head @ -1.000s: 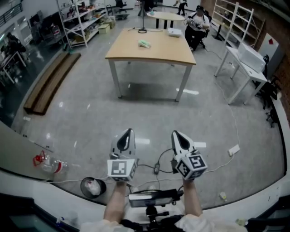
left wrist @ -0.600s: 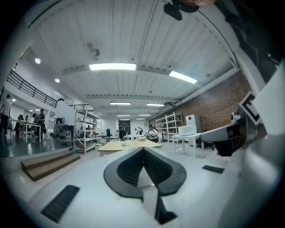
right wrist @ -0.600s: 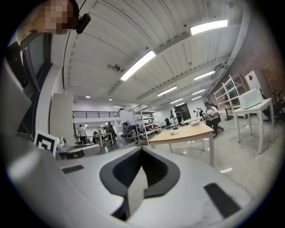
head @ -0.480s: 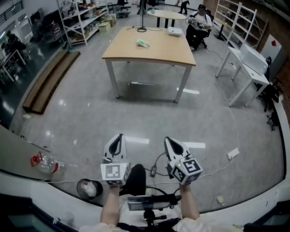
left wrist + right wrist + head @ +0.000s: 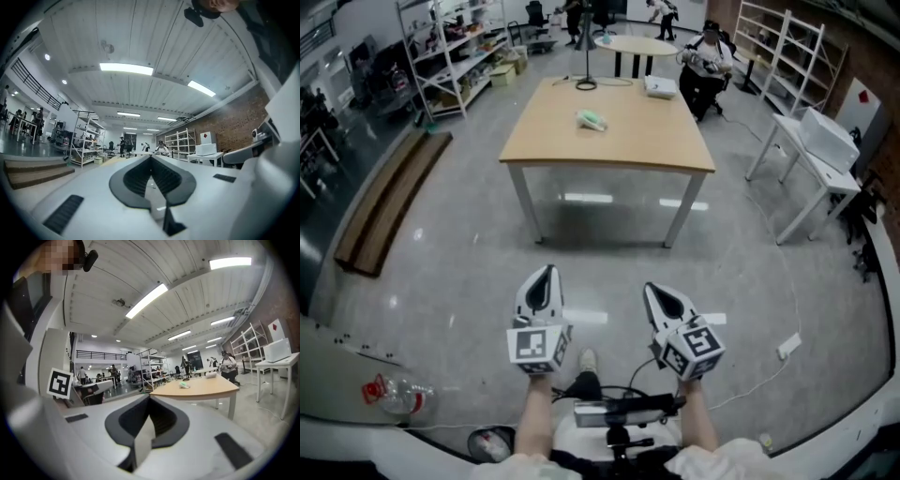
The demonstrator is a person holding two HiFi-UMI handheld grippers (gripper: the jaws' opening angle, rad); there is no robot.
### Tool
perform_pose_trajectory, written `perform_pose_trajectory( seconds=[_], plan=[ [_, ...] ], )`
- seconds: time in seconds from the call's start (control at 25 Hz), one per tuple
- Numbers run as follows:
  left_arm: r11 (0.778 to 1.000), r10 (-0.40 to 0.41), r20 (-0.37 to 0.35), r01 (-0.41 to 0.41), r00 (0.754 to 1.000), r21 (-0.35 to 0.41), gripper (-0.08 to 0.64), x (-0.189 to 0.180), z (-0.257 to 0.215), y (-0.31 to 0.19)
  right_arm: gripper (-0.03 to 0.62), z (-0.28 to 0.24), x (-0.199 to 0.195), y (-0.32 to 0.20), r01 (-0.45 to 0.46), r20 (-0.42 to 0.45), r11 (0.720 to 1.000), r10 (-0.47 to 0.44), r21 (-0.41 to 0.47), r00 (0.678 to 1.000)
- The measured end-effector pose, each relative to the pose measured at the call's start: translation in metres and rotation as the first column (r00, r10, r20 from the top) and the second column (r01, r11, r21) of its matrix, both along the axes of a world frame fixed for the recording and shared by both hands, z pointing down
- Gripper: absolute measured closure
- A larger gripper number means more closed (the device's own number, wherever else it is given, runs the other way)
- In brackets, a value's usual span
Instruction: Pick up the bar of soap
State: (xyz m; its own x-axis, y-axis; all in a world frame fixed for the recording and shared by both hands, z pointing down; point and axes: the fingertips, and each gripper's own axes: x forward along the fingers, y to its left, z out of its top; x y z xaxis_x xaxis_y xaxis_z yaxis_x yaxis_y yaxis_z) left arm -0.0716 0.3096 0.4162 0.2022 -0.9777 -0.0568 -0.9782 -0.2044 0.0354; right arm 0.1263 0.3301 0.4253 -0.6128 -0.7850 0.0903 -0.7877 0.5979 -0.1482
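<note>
The bar of soap (image 5: 592, 119), a small pale green and white lump, lies on the far half of a wooden table (image 5: 609, 141) several steps ahead of me. In the right gripper view the soap (image 5: 184, 385) shows on the tabletop (image 5: 206, 389) far beyond the jaws. My left gripper (image 5: 543, 274) and right gripper (image 5: 655, 292) are held side by side low over the grey floor, well short of the table. Both are shut with nothing between the jaws. The left gripper (image 5: 151, 157) points level into the room, as does the right gripper (image 5: 149, 397).
A white box (image 5: 661, 87) and a black stand with a cable (image 5: 585, 82) share the table's far end. Behind it are a round table (image 5: 636, 44) and a seated person (image 5: 705, 58). A white desk (image 5: 811, 142) stands right, a wooden bench (image 5: 382, 202) left. A bottle (image 5: 392, 394) and power strip (image 5: 788, 346) lie on the floor.
The head view has moved forward, so the table sits nearer and lower in view. Both grippers stay shut and side by side in front of me.
</note>
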Motion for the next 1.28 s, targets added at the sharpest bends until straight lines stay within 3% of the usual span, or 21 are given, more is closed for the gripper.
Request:
perform_pose_trajectory(
  seconds=[0.32, 0.56, 0.72, 0.84, 0.92, 1.0, 1.08, 1.16, 1.28],
  plan=[
    [0.992, 0.071, -0.121, -0.058, 0.99, 0.108, 0.548, -0.058, -0.063, -0.193, 0.588, -0.024, -0.045, -0.185, -0.051, 0.034, 0.999, 0.051, 0.008, 0.998],
    [0.993, 0.088, -0.032, -0.085, 0.996, 0.081, 0.548, -0.064, -0.053, -0.307, 0.588, -0.023, -0.046, -0.304, -0.091, 0.059, 0.996, 0.09, 0.001, 0.994],
    [0.997, 0.056, -0.025, -0.054, 0.998, 0.055, 0.548, -0.079, -0.035, -0.38, 0.588, -0.017, -0.051, -0.388, -0.093, 0.07, 0.996, 0.092, 0.011, 0.993],
    [1.0, 0.023, -0.039, -0.022, 0.999, 0.018, 0.548, -0.087, -0.018, -0.445, 0.588, -0.005, -0.055, -0.457, -0.069, 0.066, 0.998, 0.07, -0.006, 0.995],
    [0.999, 0.046, -0.011, -0.046, 0.999, 0.001, 0.548, -0.081, -0.015, -0.491, 0.588, -0.001, -0.056, -0.505, -0.051, 0.055, 0.999, 0.052, -0.015, 0.997],
    [0.997, 0.083, 0.033, -0.083, 0.996, 0.007, 0.548, -0.072, -0.019, -0.536, 0.588, 0.0, -0.057, -0.554, -0.034, 0.031, 0.999, 0.034, -0.012, 0.999],
    [0.997, 0.07, 0.05, -0.07, 0.996, 0.01, 0.548, -0.073, -0.022, -0.578, 0.588, 0.001, -0.059, -0.6, 0.0, 0.005, 1.0, 0.001, -0.01, 1.0],
    [0.999, 0.043, 0.039, -0.043, 0.998, 0.02, 0.548, -0.074, -0.028, -0.619, 0.588, 0.004, -0.06, -0.642, 0.032, -0.017, 0.999, -0.032, -0.013, 0.999],
    [0.997, 0.067, 0.023, -0.068, 0.997, 0.039, 0.548, -0.064, -0.033, -0.674, 0.588, 0.001, -0.061, -0.699, 0.047, -0.028, 0.999, -0.048, -0.018, 0.998]
  ],
)
